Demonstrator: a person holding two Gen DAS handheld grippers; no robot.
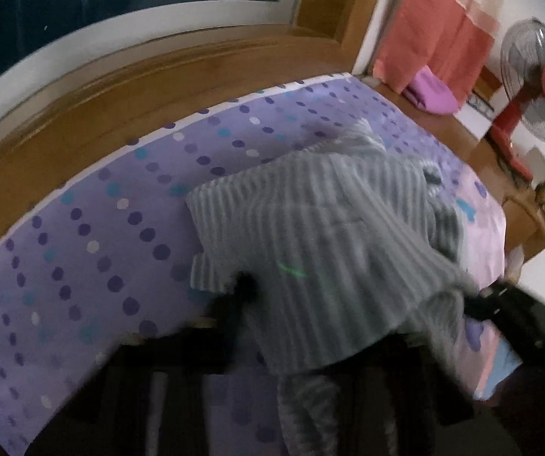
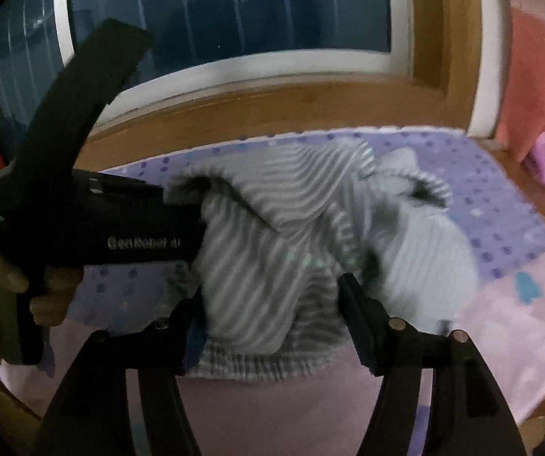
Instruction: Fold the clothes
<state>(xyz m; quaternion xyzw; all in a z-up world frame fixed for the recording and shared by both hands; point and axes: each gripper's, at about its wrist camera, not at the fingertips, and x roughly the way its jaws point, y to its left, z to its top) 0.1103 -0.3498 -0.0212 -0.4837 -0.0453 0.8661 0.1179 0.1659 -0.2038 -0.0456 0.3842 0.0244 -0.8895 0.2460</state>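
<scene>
The grey-and-white striped knit garment (image 2: 272, 250) lies in a loose, rumpled heap on the lilac bedsheet with purple and blue dots (image 1: 82, 235), near the wooden window ledge (image 1: 120, 87) at the far side of the bed. The left gripper (image 1: 242, 285), black and blurred in its own view, has its jaws closed tight on an edge of the striped cloth at the heap's left side. In the right wrist view its dark body reaches in from the left and disappears under a lifted fold. The right gripper (image 2: 272, 315) has its jaws about half open, astride the near hem of the garment, with cloth between the fingers (image 2: 359, 319) but no pressing that I can see.

The risk, as I judge it, is a bad pinch. The fabric is bunched in layers, so the right jaws could shut on several thicknesses at once and drag the whole heap instead of one edge. The left hold looks shallow and may slip when pulled.
</scene>
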